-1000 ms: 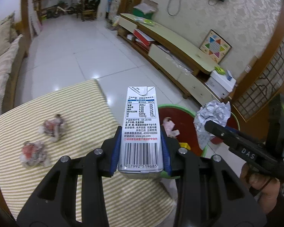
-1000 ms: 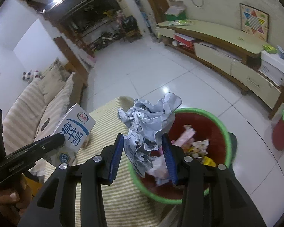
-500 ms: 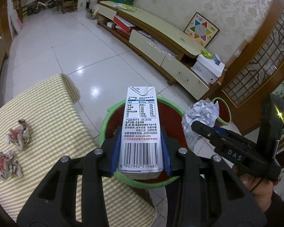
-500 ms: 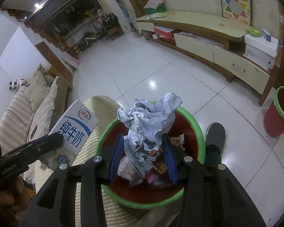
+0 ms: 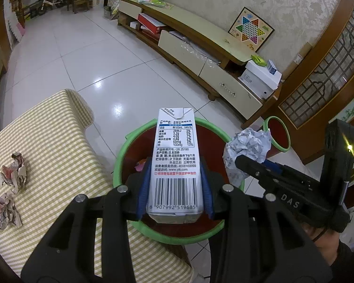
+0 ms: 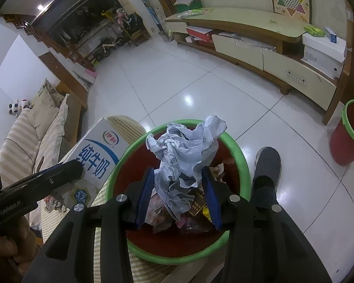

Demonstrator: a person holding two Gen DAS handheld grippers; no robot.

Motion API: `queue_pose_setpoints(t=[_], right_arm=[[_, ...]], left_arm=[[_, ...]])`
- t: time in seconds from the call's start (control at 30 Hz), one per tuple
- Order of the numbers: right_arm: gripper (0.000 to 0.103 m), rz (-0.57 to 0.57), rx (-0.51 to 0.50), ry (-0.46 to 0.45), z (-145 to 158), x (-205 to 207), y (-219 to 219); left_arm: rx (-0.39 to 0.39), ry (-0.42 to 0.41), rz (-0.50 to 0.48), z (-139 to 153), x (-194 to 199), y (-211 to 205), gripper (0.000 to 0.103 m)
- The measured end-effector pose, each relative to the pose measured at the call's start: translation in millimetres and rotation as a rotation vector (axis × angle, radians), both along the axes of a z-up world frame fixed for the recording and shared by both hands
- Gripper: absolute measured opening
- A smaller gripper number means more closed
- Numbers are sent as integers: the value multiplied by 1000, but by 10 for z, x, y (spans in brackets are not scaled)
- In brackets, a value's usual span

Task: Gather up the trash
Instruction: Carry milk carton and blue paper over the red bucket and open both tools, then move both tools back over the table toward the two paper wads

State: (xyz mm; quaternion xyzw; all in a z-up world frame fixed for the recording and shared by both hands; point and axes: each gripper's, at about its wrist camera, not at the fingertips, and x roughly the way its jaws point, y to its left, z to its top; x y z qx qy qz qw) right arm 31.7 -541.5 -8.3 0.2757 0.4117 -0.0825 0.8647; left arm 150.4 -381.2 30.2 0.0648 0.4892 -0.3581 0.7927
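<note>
My left gripper (image 5: 175, 188) is shut on a white milk carton (image 5: 175, 162) and holds it over the red bin with a green rim (image 5: 120, 155). My right gripper (image 6: 179, 188) is shut on a crumpled white paper ball (image 6: 184, 151) above the same bin (image 6: 236, 151), which holds several wrappers. The carton also shows in the right wrist view (image 6: 94, 162), and the paper ball in the left wrist view (image 5: 246, 146). Two crumpled paper wads (image 5: 13, 173) (image 5: 2, 212) lie on the striped table (image 5: 59, 155).
A second red bin (image 6: 349, 132) stands by the wooden door at right. A person's shoe (image 6: 267, 165) is beside the near bin. A long TV cabinet (image 5: 200, 54) runs along the far wall. A sofa (image 6: 35, 132) is at left.
Both grippers have moved from beside the table to over the bin, carrying the carton and the paper ball. The bin now sits directly under them.
</note>
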Motion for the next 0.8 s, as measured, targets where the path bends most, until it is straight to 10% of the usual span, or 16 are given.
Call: queue_pose_setpoints(t=[0.1,0.2,0.33,0.53,0.8], right_arm=[[45,-5,5,5,-20,7,-3],[53,-14,16,8,-50,10,-6],[69,-16,23,16,-80,20,36],[91,-22,0,50,-105,66,122],[93,-1,-51,47,0,92,288]], left_arm=[[2,8,5,-24,27,-2,39],[-15,21,19,-32,58,7,75],[-25,20,43,-29,86,62,89],[-21,26,87,-47,152,189,97],[-29,36,119,-4,191,372,98]])
